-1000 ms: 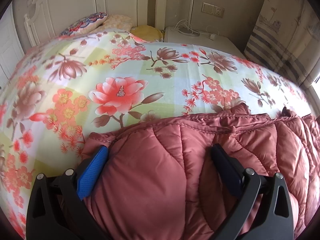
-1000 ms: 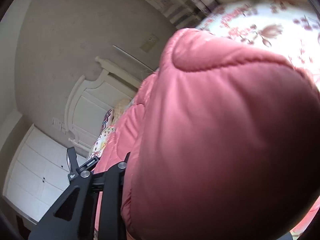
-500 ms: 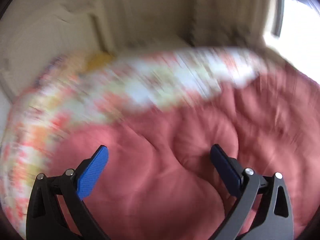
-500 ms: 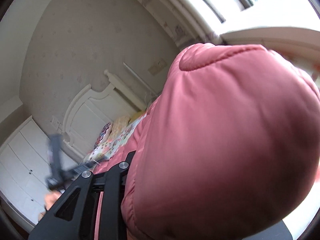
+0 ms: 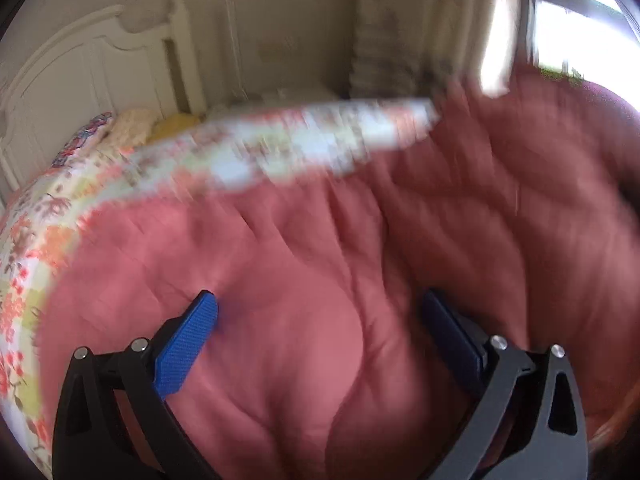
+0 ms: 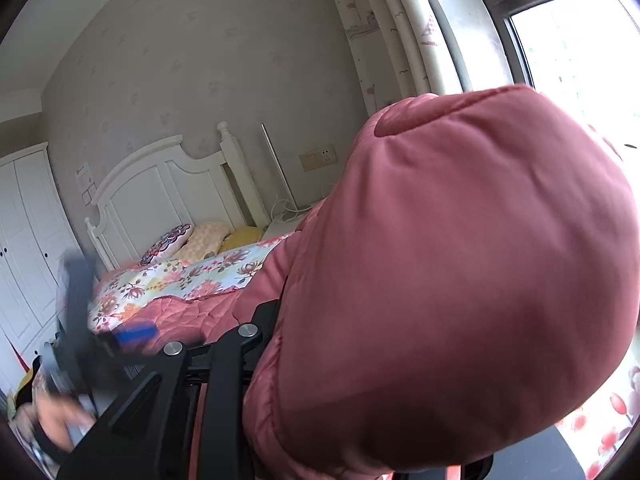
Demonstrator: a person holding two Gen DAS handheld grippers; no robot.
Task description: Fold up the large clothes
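A pink quilted down coat (image 5: 320, 288) lies spread on a bed with a floral sheet (image 5: 36, 216). My left gripper (image 5: 320, 336) is open, its blue pads (image 5: 184, 344) wide apart just above the coat, holding nothing. In the right wrist view a puffed part of the coat (image 6: 460, 272) fills the frame and hides the fingertips of my right gripper (image 6: 280, 320), which is shut on it and holds it up above the bed. The left gripper (image 6: 100, 340) shows blurred at the left of that view.
A white headboard (image 6: 160, 188) and several pillows (image 6: 200, 240) are at the head of the bed. A white wardrobe (image 6: 20, 248) stands at the left. A window (image 6: 580, 40) with a curtain (image 6: 392, 32) is at the right. A bedside table (image 6: 284, 224) stands beside the headboard.
My left gripper has let go of the coat's edge and swung over the coat, turning right. My right gripper has lifted its part of the coat higher.
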